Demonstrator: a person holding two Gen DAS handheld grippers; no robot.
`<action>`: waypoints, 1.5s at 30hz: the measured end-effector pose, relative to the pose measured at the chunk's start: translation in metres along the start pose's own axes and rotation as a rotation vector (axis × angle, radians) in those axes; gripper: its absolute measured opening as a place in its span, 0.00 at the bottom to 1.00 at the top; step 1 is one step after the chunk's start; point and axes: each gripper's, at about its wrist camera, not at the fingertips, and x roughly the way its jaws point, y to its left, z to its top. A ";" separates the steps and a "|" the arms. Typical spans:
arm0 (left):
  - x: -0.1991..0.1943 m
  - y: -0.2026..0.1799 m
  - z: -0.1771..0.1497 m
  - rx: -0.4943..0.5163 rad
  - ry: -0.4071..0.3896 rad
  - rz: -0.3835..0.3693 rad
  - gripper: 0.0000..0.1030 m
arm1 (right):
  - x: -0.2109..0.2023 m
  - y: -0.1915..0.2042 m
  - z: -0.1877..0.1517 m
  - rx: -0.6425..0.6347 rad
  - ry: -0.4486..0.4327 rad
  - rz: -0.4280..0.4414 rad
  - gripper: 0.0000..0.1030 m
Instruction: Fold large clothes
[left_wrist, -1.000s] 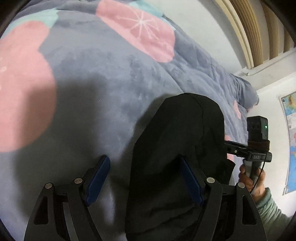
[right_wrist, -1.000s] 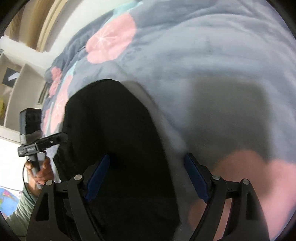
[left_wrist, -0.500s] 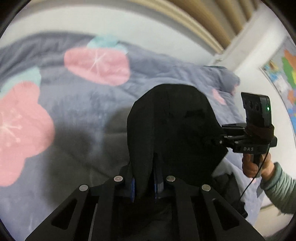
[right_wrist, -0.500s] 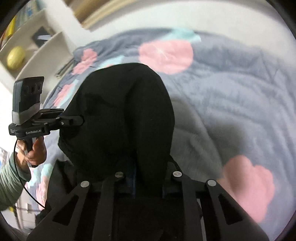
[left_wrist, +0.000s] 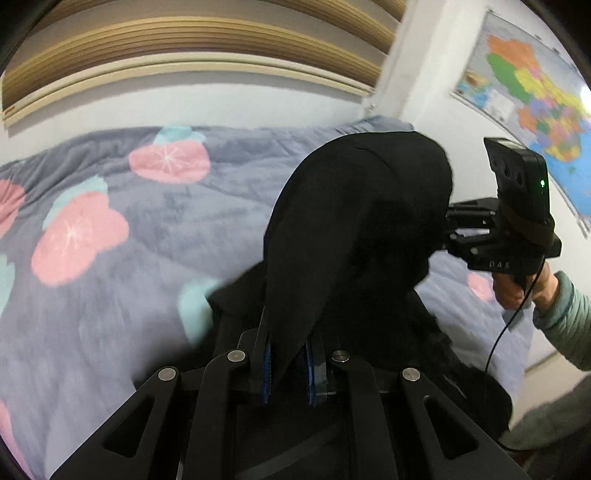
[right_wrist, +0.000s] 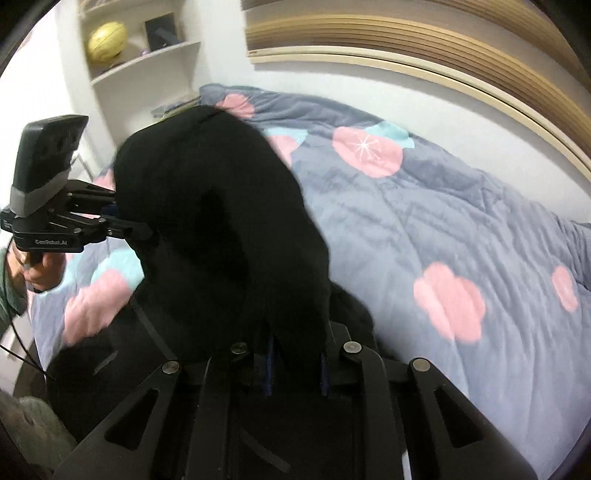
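A large black garment (left_wrist: 354, 229) hangs between my two grippers, lifted above the bed. My left gripper (left_wrist: 288, 363) is shut on one edge of it; the cloth rises from between the blue pads (left_wrist: 266, 363). My right gripper (right_wrist: 295, 363) is shut on the other edge of the same garment (right_wrist: 221, 221). Each gripper shows in the other's view, pinching the raised cloth from the side: the right one (left_wrist: 448, 229) in the left wrist view, the left one (right_wrist: 110, 221) in the right wrist view. The garment's lower part droops out of sight below the fingers.
A grey-blue quilt (left_wrist: 110, 258) with pink and teal fruit prints covers the bed (right_wrist: 461, 240). Behind it are a white wall and wooden slats (left_wrist: 184, 40). A map (left_wrist: 535, 88) hangs at right. White shelves hold a yellow ball (right_wrist: 107, 40).
Both grippers went from open over the garment on the quilt to shut on it. They have since lifted it up off the bed, and the views have tilted toward the wall.
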 end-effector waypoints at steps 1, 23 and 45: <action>-0.004 -0.012 -0.017 0.021 0.026 0.020 0.13 | -0.004 0.009 -0.014 0.005 0.015 -0.001 0.20; -0.060 -0.039 -0.081 -0.145 0.021 0.018 0.28 | -0.056 0.013 -0.084 0.398 0.042 0.083 0.59; 0.089 -0.044 -0.167 -0.310 0.256 -0.086 0.40 | 0.093 0.058 -0.176 0.511 0.308 0.003 0.59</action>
